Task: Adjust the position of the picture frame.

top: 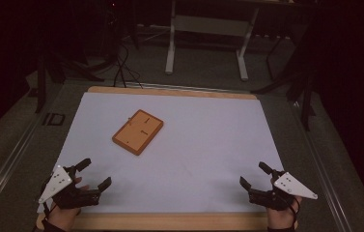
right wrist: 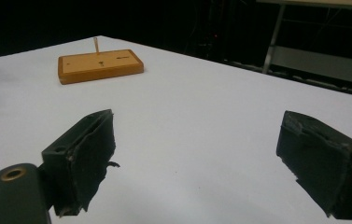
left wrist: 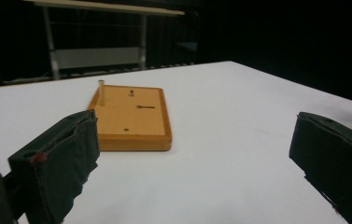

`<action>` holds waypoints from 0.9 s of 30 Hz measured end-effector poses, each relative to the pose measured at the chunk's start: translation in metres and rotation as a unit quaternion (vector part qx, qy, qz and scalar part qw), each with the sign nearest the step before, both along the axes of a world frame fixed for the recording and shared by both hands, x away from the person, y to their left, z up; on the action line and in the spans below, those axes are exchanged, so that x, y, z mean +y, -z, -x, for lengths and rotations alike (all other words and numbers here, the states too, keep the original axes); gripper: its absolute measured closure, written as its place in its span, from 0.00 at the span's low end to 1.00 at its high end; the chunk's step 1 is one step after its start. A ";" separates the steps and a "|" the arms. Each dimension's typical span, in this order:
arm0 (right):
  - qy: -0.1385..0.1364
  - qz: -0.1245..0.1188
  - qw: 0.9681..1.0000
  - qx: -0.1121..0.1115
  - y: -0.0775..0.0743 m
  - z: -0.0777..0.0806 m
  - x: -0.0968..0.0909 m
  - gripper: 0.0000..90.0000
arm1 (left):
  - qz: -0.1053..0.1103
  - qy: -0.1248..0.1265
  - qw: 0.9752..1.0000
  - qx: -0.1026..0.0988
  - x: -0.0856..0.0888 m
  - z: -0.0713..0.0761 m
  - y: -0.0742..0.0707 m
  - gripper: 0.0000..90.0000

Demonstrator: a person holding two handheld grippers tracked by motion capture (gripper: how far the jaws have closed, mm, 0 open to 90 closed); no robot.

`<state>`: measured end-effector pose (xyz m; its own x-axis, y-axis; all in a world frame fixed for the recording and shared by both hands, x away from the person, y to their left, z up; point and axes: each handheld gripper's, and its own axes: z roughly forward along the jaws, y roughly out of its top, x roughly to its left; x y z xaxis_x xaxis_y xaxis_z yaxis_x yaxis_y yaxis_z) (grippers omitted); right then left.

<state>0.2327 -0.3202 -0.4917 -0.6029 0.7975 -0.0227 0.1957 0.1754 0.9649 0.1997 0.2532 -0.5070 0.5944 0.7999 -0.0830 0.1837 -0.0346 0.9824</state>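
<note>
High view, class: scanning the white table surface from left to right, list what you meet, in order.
Left gripper → wooden board → right gripper.

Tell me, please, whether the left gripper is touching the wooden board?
Apart. In the high view a wide stretch of bare white sheet lies between the left gripper and the board; the left gripper view shows the same gap beyond its open jaws.
</note>
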 end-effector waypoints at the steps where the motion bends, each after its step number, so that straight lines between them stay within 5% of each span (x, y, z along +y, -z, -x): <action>1: -0.004 0.004 1.000 0.003 0.000 0.000 0.001 0.12 | -0.005 0.004 1.000 -0.005 -0.001 0.000 0.000 0.04; 3: -0.003 0.006 1.000 0.003 0.000 0.000 0.002 0.12 | -0.006 0.013 1.000 -0.002 -0.003 0.002 -0.001 0.04; 9: -0.013 0.010 1.000 0.001 -0.001 0.003 0.006 0.12 | -0.020 0.019 0.998 0.062 -0.010 0.002 -0.009 0.03; 14: -0.020 0.004 1.000 0.001 -0.002 0.003 0.007 0.12 | -0.009 0.039 0.998 0.048 -0.011 0.001 -0.012 0.03; 20: -0.036 -0.001 0.999 0.001 -0.001 0.002 0.013 0.12 | -0.026 0.070 0.994 0.081 -0.013 -0.017 -0.016 0.03; 27: -0.037 0.005 0.999 -0.011 0.000 0.001 0.014 0.13 | -0.039 0.077 0.993 0.082 -0.021 -0.038 -0.022 0.03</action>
<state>0.2312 -0.3058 -0.4919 -0.6588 0.7510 -0.0440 0.1607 0.1977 0.9670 0.2374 0.2321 -0.4849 0.6933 0.7090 -0.1293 0.3271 -0.1496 0.9331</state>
